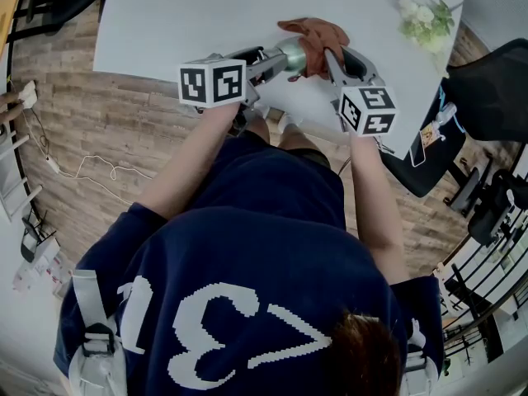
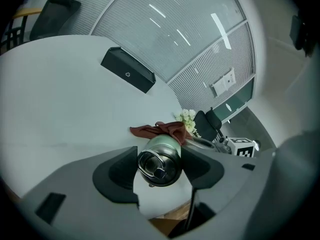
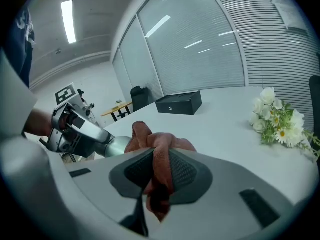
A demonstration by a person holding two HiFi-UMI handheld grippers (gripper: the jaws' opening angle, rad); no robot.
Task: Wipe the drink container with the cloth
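Two grippers meet over the white table (image 1: 165,23). Our left gripper (image 1: 266,60) clamps the metal bottle (image 2: 160,159) by one end, so its long axis points straight at our right gripper (image 1: 334,60). That one pinches the brown cloth (image 3: 159,154), which is draped on the bottle's far end.

White table (image 1: 165,15): drink container (image 1: 291,57), pale green metal, turned sideways close to the near edge, one end between the jaws of the left gripper (image 1: 276,60). Rust-brown cloth (image 1: 318,33) draped over its other end, bunched at the tips of the right gripper (image 1: 332,56). White flowers (image 1: 425,19) by the right edge. Off the table: wood-plank floor (image 1: 99,139), black chair (image 1: 487,89).
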